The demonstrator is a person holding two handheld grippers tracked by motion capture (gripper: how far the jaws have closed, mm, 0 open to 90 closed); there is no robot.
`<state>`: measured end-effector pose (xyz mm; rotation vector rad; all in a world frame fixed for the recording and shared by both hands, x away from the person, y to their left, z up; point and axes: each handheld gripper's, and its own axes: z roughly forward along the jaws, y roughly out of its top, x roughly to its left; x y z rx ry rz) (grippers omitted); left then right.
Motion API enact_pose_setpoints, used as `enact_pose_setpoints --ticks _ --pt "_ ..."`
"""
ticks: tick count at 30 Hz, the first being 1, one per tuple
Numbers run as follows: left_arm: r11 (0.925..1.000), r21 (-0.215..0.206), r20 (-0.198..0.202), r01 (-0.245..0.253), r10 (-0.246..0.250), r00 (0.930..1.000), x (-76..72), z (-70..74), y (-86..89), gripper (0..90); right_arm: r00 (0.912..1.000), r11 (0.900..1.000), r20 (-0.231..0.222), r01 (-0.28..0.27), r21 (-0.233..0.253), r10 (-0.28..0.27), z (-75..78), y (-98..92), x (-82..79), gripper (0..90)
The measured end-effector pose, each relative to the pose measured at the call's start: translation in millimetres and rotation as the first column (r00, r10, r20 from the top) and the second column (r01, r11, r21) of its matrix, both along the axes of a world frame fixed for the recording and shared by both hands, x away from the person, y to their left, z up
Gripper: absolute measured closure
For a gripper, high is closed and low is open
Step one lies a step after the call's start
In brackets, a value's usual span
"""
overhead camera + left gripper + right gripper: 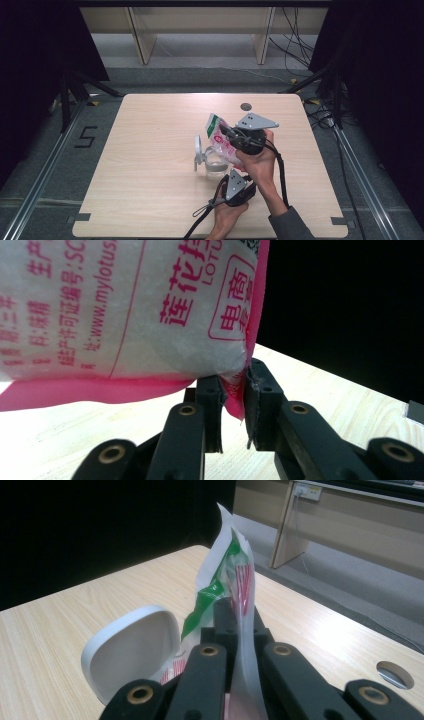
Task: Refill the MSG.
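Observation:
A bag [218, 141] of white granules, pink-printed with a green top, hangs tilted over a clear container [216, 169] whose white lid [198, 148] stands open. My right gripper [224, 131] is shut on the bag's upper end; in the right gripper view the jaws [239, 611] pinch the plastic just below the green strip [216, 587], with the lid [131, 652] to the left. My left gripper [235, 174] sits below, shut on the bag's bottom; in the left gripper view it [232, 390] clamps the pink bottom seam of the bag [125, 305].
The wooden table [150, 175] has a small round hole [245, 106] near its far edge, also in the right gripper view as the hole [395, 674]. Wooden furniture legs [142, 42] and cables [295, 45] lie beyond the table. Black curtains flank both sides.

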<state>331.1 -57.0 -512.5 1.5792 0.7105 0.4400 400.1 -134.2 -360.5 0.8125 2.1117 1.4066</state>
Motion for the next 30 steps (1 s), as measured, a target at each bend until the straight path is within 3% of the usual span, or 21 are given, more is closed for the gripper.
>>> enact_pose_setpoints --ticks 3,5,10,13,14,17,20,24,30 --pt "1.0000 -0.004 -0.003 0.002 -0.002 1.0000 0.3 0.0 -0.2 78.3 1.0000 1.000 -0.002 0.008 0.003 -0.008 -0.2 0.6 -0.2 90.0" --pt "1.0000 -0.004 -0.003 0.003 -0.003 1.0000 0.3 0.0 0.1 78.2 0.9994 1.000 -0.029 0.016 0.014 -0.016 0.0 1.0 -1.9 90.0" --pt "1.0000 0.002 0.001 0.003 -0.003 1.0000 0.3 0.5 -0.2 78.3 1.0000 1.000 0.003 0.003 0.003 -0.003 0.5 0.2 0.4 90.0" --pt "1.0000 0.005 0.002 0.002 -0.002 1.0000 0.9 0.3 -0.2 78.3 0.9999 1.000 -0.008 0.007 0.002 -0.007 0.7 1.1 -0.5 90.0" --pt "1.0000 -0.003 0.001 -0.001 0.001 1.0000 0.7 0.3 -0.4 78.3 0.9999 1.000 0.011 0.011 0.002 -0.011 0.1 1.6 0.5 90.0" --pt "1.0000 0.000 0.003 0.001 -0.001 1.0000 0.4 0.7 -0.1 78.2 1.0000 1.000 -0.008 0.003 0.006 -0.002 1.4 1.4 -0.6 90.0" --pt "0.9999 -0.013 -0.005 0.007 -0.007 1.0000 1.6 1.1 -0.7 78.3 0.9998 1.000 0.011 0.018 -0.002 -0.018 1.5 2.3 -0.8 90.0" --pt "0.9998 -0.018 -0.003 0.006 -0.006 1.0000 2.4 1.9 -1.6 78.3 0.9998 1.000 -0.005 0.018 0.004 -0.018 2.2 3.9 -2.6 90.0" --pt "0.9997 -0.020 -0.006 0.009 -0.009 0.9999 2.9 1.9 -2.0 78.4 0.9999 1.000 0.011 0.013 -0.014 -0.013 2.3 4.8 -1.9 90.0"
